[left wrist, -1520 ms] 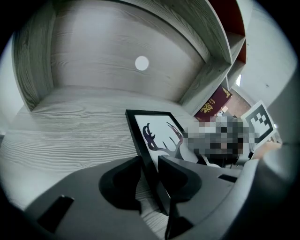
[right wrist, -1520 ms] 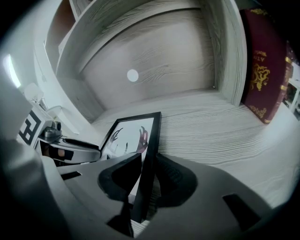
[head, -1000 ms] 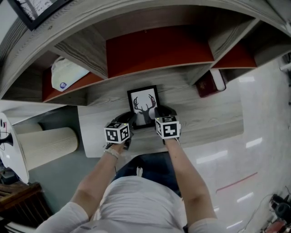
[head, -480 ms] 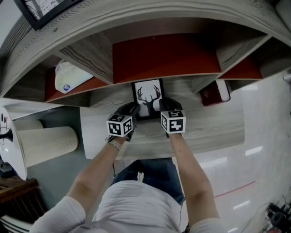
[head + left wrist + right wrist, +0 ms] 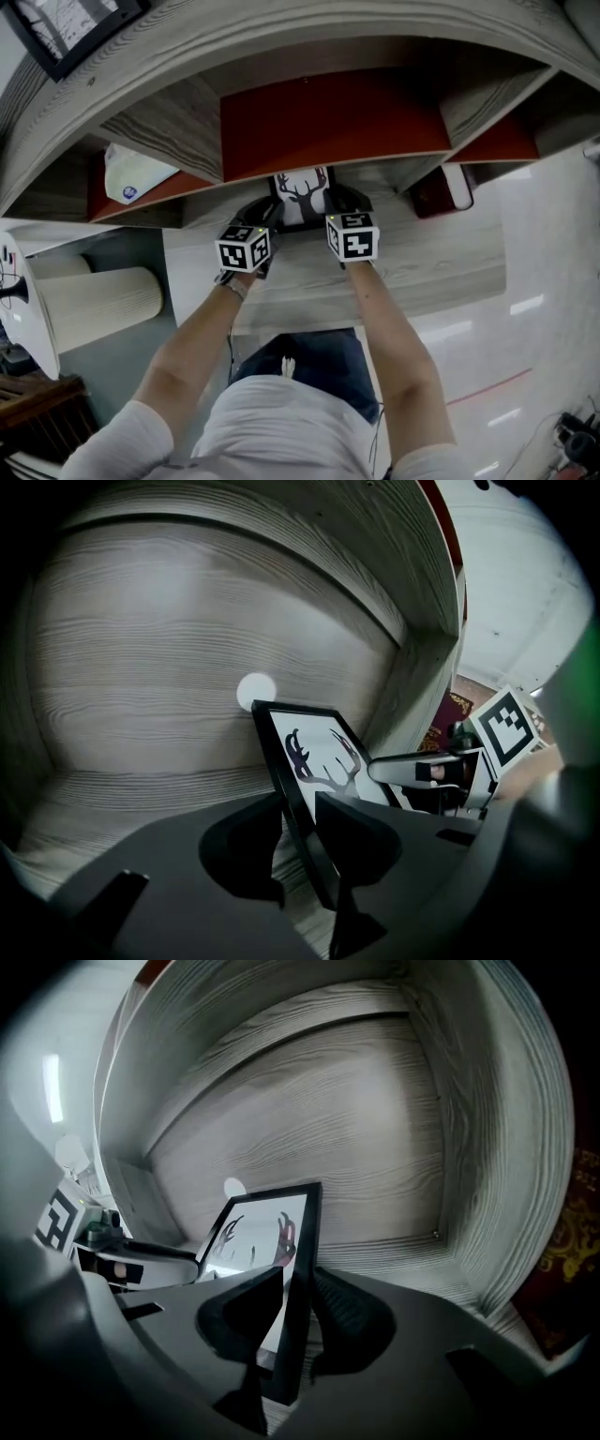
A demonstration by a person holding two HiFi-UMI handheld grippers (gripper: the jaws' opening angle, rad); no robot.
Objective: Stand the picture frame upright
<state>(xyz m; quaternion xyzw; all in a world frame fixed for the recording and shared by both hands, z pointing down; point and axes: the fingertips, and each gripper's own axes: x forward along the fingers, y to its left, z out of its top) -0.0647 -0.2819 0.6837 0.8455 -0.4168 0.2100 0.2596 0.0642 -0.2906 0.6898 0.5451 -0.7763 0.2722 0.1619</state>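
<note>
A black picture frame [image 5: 302, 195] with a deer-antler print stands tilted in the middle cubby of the grey wooden shelf [image 5: 309, 272]. Its upper part is hidden under the red shelf board. My left gripper [image 5: 267, 212] is shut on the frame's left edge [image 5: 295, 794]. My right gripper [image 5: 337, 204] is shut on the frame's right edge [image 5: 300, 1279]. In the left gripper view the picture frame [image 5: 314, 761] leans back toward the cubby's rear wall. In the right gripper view the picture frame [image 5: 258, 1232] shows the print facing left.
A white cap [image 5: 136, 173] lies in the left cubby. A dark red booklet [image 5: 433, 192] sits in the right cubby. A ribbed cream lampshade [image 5: 98, 300] stands at the left, below the shelf. Another framed picture [image 5: 66, 28] rests on top of the unit.
Both grippers moved away from me into the cubby with the frame. The frame went from lying nearly flat to tilted up, its top now under the red board.
</note>
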